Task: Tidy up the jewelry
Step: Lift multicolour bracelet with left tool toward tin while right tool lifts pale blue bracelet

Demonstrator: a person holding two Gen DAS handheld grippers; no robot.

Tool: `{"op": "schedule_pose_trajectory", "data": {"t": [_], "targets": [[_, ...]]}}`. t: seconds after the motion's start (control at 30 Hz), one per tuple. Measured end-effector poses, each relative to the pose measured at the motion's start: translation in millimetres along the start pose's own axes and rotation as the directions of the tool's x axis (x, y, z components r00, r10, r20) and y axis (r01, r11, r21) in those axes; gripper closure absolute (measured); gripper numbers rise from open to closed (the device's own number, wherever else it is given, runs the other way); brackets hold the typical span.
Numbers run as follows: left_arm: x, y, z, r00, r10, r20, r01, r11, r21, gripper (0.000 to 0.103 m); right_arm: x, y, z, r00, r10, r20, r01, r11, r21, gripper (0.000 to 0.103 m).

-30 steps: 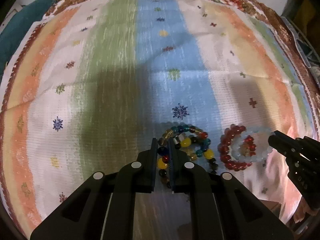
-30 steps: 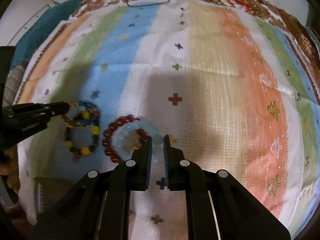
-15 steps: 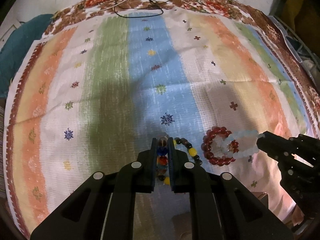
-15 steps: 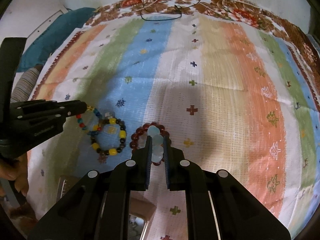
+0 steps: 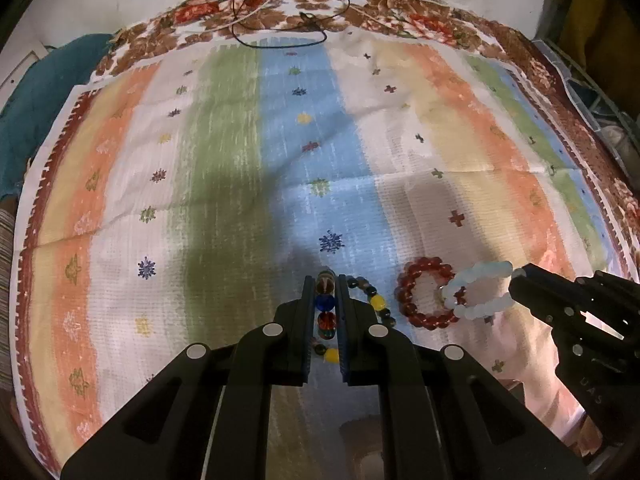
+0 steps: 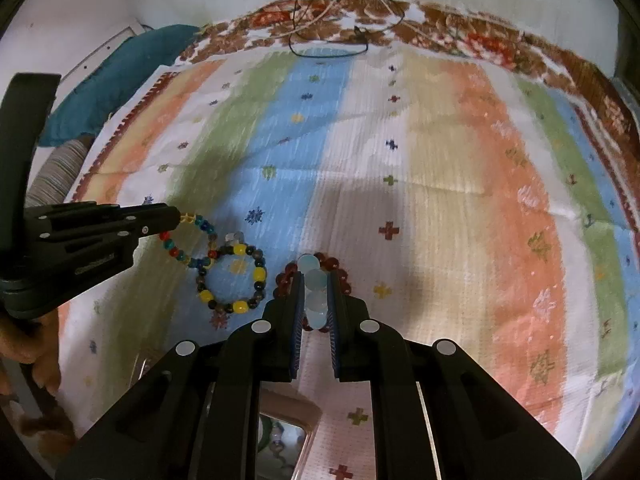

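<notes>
My left gripper (image 5: 325,280) is shut on a multicoloured bead bracelet (image 5: 325,304) and holds it off the striped cloth (image 5: 224,184); it also shows in the right wrist view (image 6: 200,240). My right gripper (image 6: 316,276) is shut on a pale blue bead bracelet (image 6: 316,292), seen from the left wrist view (image 5: 480,292). A dark red bead bracelet (image 5: 420,296) lies on the cloth beneath it. A yellow-and-dark bead bracelet (image 6: 236,280) lies on the cloth between the grippers.
A box with a mirror-like inside (image 6: 288,436) sits at the near edge below my right gripper. A black cord (image 5: 280,36) lies at the cloth's far edge. A teal cushion (image 6: 120,76) lies at far left.
Both grippers have lifted and pulled back with their bracelets. The multicoloured bracelet has come off the yellow-and-dark one, and the pale blue bracelet has risen off the red one.
</notes>
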State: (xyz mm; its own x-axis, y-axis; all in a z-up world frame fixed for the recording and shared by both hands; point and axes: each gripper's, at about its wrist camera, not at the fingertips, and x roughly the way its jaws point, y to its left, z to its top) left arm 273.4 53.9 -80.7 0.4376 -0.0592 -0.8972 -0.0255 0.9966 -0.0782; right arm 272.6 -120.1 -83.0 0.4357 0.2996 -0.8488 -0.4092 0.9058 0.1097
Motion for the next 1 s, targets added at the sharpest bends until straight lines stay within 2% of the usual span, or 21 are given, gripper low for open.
{"op": "schedule_pose_trajectory", "data": {"t": [0.1, 0.33, 0.47, 1.0], "targets": [[-5.3, -2.7, -2.0, 1.000, -0.002, 0.010, 0.002, 1.000, -0.003, 0.094, -3.8, -1.8, 0.2, 1.000, 0.019, 0.008, -0.019, 1.000, 0.025, 0.091], [-16.8, -12.4, -7.0, 1.000, -0.001, 0.027, 0.000, 1.000, 0.006, 0.094, -16.4, 1.3, -3.0, 0.999, -0.014, 0.038, 0.013, 1.000, 0.011, 0.091], [-29.4, -18.5, -10.1, 0.999, -0.023, 0.047, 0.022, 1.000, 0.010, 0.094, -24.8, -0.4, -5.1, 0.998, 0.033, 0.047, -0.035, 0.999, 0.040, 0.091], [-75.9, -22.0, -28.2, 0.988, -0.077, 0.134, 0.079, 0.997, -0.010, 0.094, -58.2, 17.0, -16.0, 0.992, -0.037, 0.123, 0.040, 0.999, -0.021, 0.091]]}}
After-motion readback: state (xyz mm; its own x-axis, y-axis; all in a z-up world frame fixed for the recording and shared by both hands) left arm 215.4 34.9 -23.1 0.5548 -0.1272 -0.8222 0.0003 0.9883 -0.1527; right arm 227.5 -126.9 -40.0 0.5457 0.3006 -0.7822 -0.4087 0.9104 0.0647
